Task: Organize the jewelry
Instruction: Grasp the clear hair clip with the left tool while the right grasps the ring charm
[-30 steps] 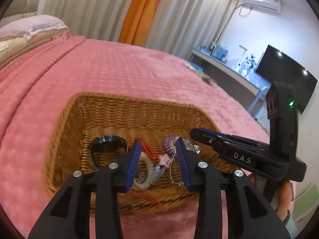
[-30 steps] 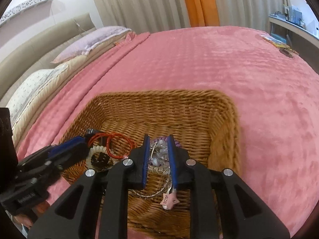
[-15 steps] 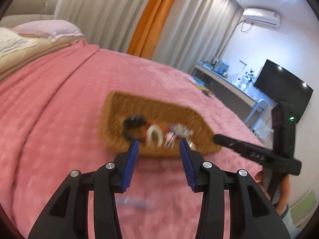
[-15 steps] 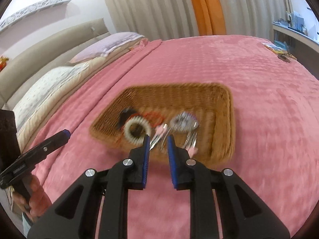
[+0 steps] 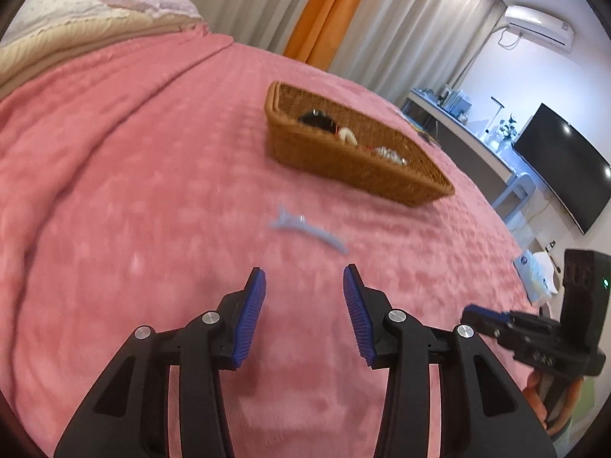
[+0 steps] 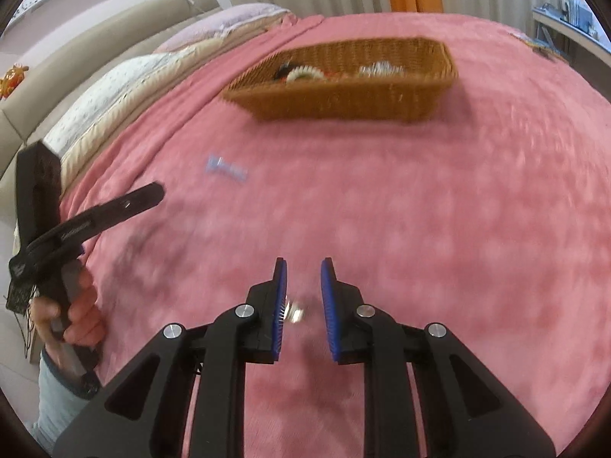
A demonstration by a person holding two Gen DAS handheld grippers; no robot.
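On the pink bedspread (image 5: 114, 198), in the left wrist view, a pale blue hair clip (image 5: 305, 229) is lying just ahead of the left gripper (image 5: 303, 294), whose jaws are standing apart and empty; the wicker basket (image 5: 343, 168) of jewelry is sitting well beyond. A blurred, hasty approach risks nudging the clip aside. In the right wrist view, the right gripper (image 6: 303, 290) is angling downward, jaws narrowly parted around a small silvery piece (image 6: 294, 311); whether they are pinching it cannot be told
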